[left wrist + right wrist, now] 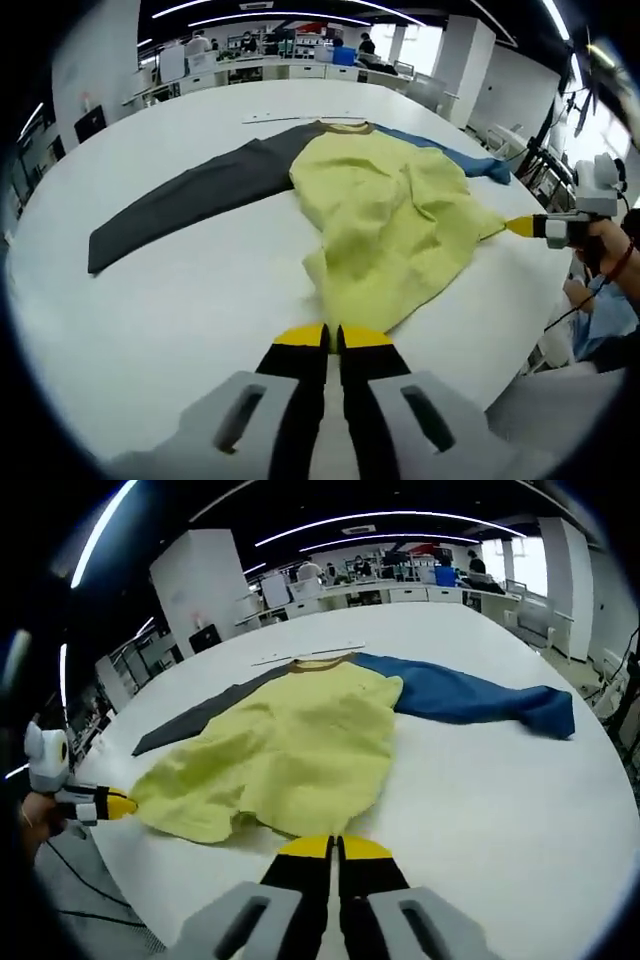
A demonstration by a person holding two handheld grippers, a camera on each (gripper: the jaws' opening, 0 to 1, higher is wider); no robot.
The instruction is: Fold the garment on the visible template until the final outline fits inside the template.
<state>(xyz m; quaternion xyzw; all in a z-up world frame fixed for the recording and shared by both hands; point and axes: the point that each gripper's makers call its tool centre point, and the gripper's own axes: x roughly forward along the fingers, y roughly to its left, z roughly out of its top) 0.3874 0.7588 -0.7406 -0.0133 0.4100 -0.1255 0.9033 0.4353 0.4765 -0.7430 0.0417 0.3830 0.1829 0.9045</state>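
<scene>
A long-sleeved shirt (390, 220) lies rumpled on the white table (180, 320). Its body is yellow, with a dark grey sleeve (190, 205) spread to one side and a blue sleeve (455, 155) to the other. My left gripper (333, 337) is shut, its yellow tips pinching the near hem. My right gripper (518, 227) comes in from the right, closed on another hem corner. In the right gripper view the shirt (290, 750) stretches from my right gripper (335, 845) to the left gripper (122, 805). A thin pale strip (300, 118) lies just beyond the collar.
The table's rounded edge (520, 330) runs close by on the right, where a person's hand (605, 245) holds the right gripper. Desks, monitors and people (290, 45) fill the office behind. A cable (90, 875) hangs below the table edge.
</scene>
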